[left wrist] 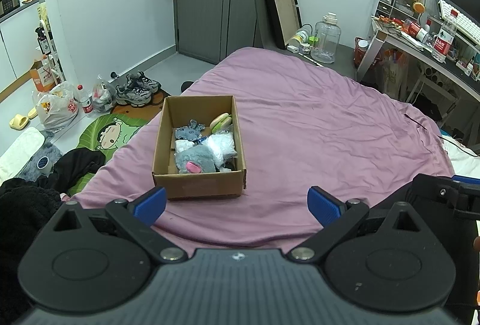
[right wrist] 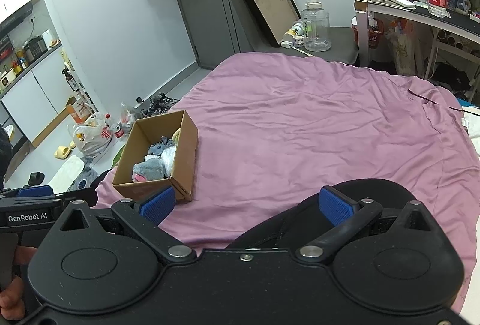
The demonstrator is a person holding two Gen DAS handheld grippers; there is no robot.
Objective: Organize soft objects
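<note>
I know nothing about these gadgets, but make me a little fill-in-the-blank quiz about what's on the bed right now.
1. The soft toys sit inside a cardboard ____ on the bedspread.
2. The bedspread is ____ in colour.
3. The left gripper and the right gripper both have their jaws ____, holding nothing.
4. The grey plush toy has a patch coloured ____.

Missing words: box; purple; open; pink
</note>
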